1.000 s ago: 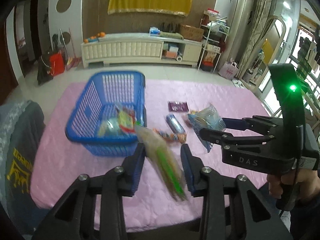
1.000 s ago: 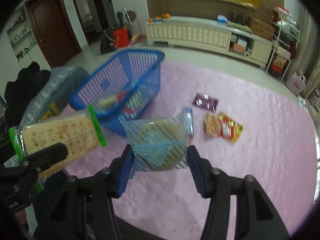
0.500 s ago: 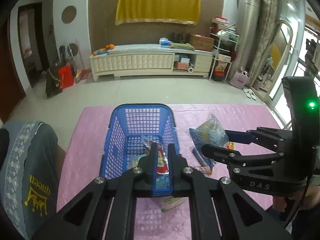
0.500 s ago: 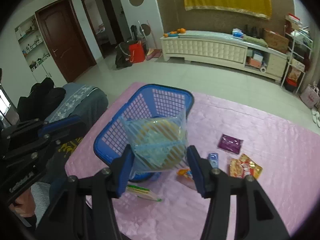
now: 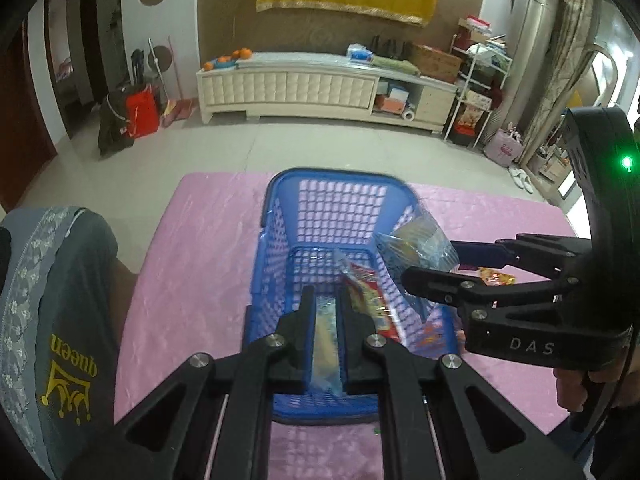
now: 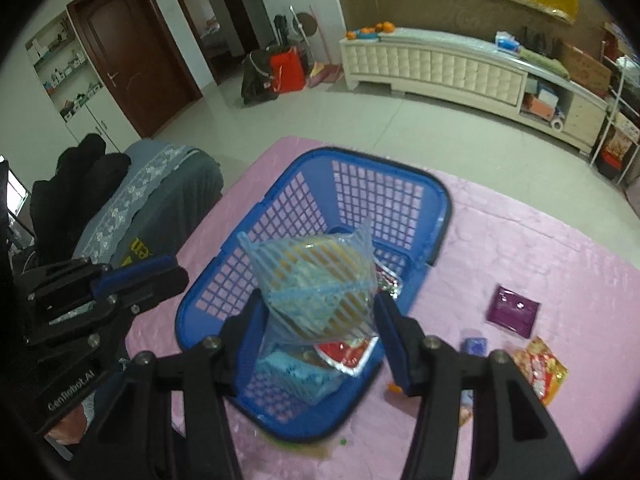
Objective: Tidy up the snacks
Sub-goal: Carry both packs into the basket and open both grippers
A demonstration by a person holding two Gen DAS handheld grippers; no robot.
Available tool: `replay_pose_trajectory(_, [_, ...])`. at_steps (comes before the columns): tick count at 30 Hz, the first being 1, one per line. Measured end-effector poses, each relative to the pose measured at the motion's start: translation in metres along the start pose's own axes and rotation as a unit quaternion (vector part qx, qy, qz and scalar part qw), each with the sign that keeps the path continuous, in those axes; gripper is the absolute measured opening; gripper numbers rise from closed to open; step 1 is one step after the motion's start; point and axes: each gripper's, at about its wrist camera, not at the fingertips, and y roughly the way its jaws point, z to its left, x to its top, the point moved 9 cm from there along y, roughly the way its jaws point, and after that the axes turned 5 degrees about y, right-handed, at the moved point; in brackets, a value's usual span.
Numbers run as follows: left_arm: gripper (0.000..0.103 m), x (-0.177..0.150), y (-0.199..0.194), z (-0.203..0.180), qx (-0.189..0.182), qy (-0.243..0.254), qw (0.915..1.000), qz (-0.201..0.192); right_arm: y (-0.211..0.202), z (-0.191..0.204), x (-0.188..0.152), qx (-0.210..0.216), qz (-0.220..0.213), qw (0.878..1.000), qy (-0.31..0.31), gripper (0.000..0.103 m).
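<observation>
The basket sits on the bench; several snack packets lie inside it; three more packets lie on the bench to its right; a chair stands to its left.

The basket was bright blue, its walls a grid of small square holes. The surface under it was pale pink with a faint quilted sheen. The bag in the right gripper was clear with light blue diagonal stripes over a yellow filling. Both grippers were black with blue pads; the left gripper showed the same colours. In the basket lay a red and silver packet and a pale blue one. On the surface lay a dark purple packet, a small blue one and a red and yellow one. The chair cover was grey with a lace band and yellow print.
</observation>
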Motion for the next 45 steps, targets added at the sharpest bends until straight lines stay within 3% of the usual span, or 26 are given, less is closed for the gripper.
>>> replay_pose_trajectory(8, [0.008, 0.001, 0.031, 0.029, -0.007, -0.015, 0.9998, 0.012, 0.057, 0.01, 0.013, 0.0, 0.046, 0.999, 0.004, 0.059])
replay_pose_trajectory(19, [0.008, 0.003, 0.049, 0.049, -0.01, -0.022, 0.9995, 0.02, 0.1, 0.015, 0.027, -0.035, 0.068, 0.996, -0.037, 0.059])
replay_pose_trajectory(22, [0.009, 0.0, 0.05, 0.052, -0.008, -0.028, 0.9993, 0.024, 0.102, 0.016, 0.026, -0.015, 0.076, 0.997, -0.03, 0.071])
replay_pose_trajectory(24, [0.009, -0.002, 0.047, 0.052, -0.011, -0.032, 0.9992, 0.022, 0.098, 0.017, 0.026, -0.016, 0.066, 0.997, -0.033, 0.086])
replay_pose_trajectory(25, [0.01, -0.003, 0.046, 0.052, -0.01, -0.033, 0.9992, 0.022, 0.097, 0.017, 0.029, -0.02, 0.061, 0.997, -0.035, 0.086])
replay_pose_trajectory(32, [0.04, -0.002, 0.016, 0.04, -0.009, -0.034, 0.9994, 0.007, 0.057, 0.012, 0.027, -0.022, 0.039, 0.999, -0.022, 0.086])
replay_pose_trajectory(34, [0.043, -0.002, 0.007, 0.035, -0.011, -0.028, 0.9995, 0.0, 0.045, 0.009, 0.025, -0.025, 0.034, 0.999, -0.016, 0.086])
replay_pose_trajectory(41, [0.077, -0.002, -0.034, 0.009, -0.003, -0.011, 0.9991, -0.041, -0.006, 0.0, 0.006, -0.031, 0.001, 0.999, 0.008, 0.086])
replay_pose_trajectory(45, [0.08, -0.008, -0.046, -0.006, 0.002, 0.002, 0.9989, -0.047, -0.032, -0.007, -0.01, -0.037, -0.016, 0.999, 0.017, 0.086])
